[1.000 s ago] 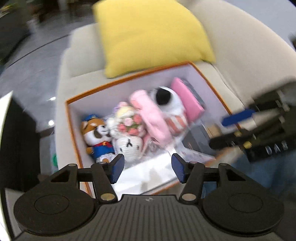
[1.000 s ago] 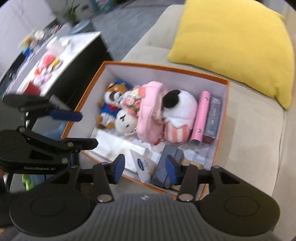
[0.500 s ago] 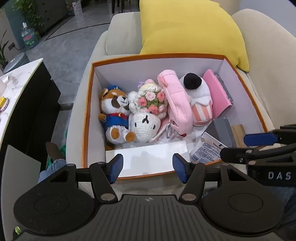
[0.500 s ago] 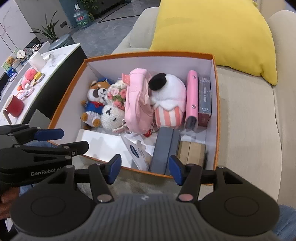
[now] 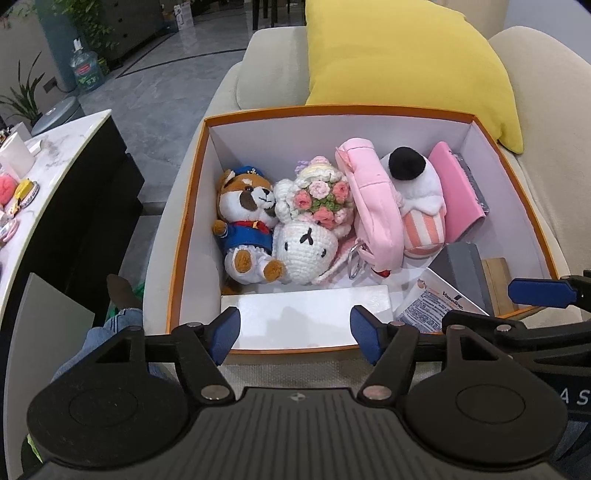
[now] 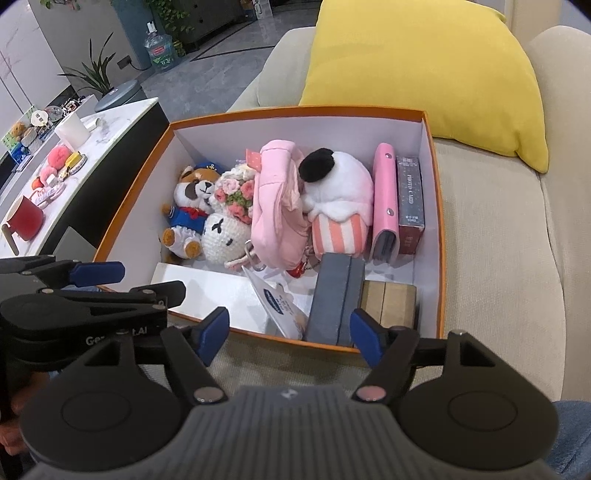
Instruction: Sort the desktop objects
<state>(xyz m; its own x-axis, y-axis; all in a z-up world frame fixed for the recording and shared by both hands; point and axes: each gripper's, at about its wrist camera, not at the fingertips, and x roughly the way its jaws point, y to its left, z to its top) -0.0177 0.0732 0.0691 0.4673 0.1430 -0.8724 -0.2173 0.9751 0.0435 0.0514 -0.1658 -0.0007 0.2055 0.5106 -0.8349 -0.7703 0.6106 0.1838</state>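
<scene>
A home living room: beige sofa (image 6: 491,236) with a yellow cushion (image 6: 417,70), glossy grey tiled floor (image 5: 155,92), marble-topped table (image 6: 92,147) strewn with a red mug (image 6: 26,218) and trinkets, potted plant (image 6: 96,74), water jug (image 6: 159,48) by the wall, dark drawers (image 5: 136,22) behind.

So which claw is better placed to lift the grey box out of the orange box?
Right, probably. The right claw hangs open directly above the near end of the grey box, nothing held. The left claw, also open, hangs over the white box further left in the orange box.
</scene>
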